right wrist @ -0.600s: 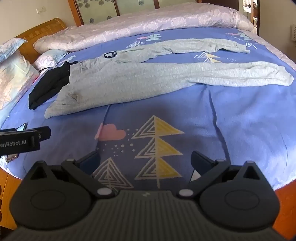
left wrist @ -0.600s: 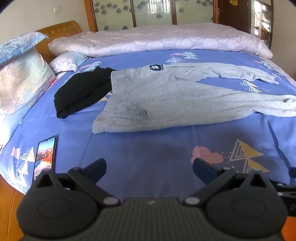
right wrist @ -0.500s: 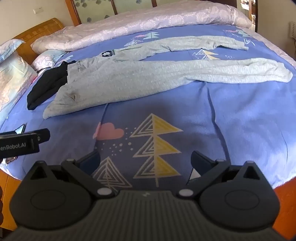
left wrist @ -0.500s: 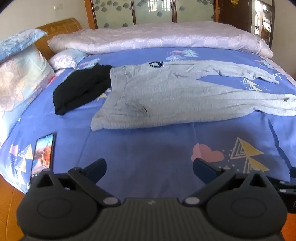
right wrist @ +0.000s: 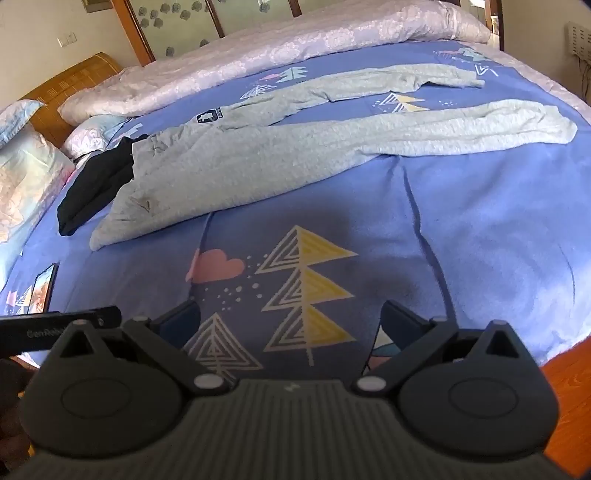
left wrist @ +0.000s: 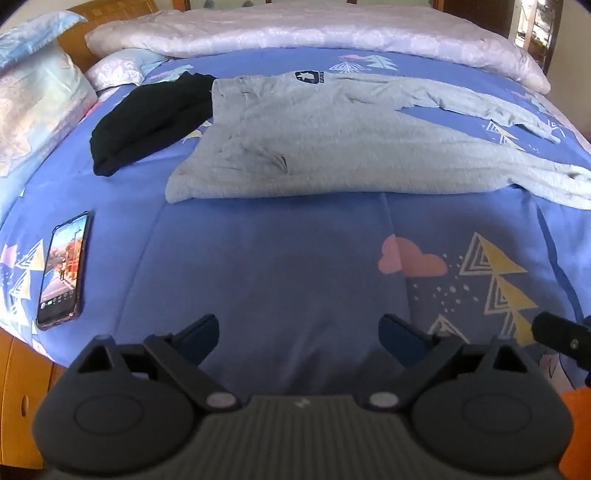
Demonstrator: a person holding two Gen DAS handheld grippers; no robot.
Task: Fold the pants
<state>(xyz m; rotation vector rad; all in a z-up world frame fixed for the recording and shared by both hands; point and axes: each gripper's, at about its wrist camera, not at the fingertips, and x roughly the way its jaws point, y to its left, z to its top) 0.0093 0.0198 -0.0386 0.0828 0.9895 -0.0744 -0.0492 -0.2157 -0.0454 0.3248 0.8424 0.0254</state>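
Grey pants [left wrist: 332, 147] lie spread flat on the blue bedspread [left wrist: 277, 266], waistband to the left, two legs running right. They also show in the right wrist view [right wrist: 295, 155], legs apart, with a dark patch near the waist. My left gripper [left wrist: 298, 334] is open and empty above the bedspread, short of the pants' near edge. My right gripper [right wrist: 290, 321] is open and empty over the yellow tree print, also short of the pants.
A black garment [left wrist: 147, 118] lies just left of the waistband. A phone [left wrist: 62, 269] lies on the bed's left front edge. Pillows [left wrist: 33, 92] and a wooden headboard are at left, a pale rolled quilt [left wrist: 314, 33] along the far side.
Both grippers have moved forward and a little lower over the bed toward the pants. The jaws stay open. The pants have not moved.
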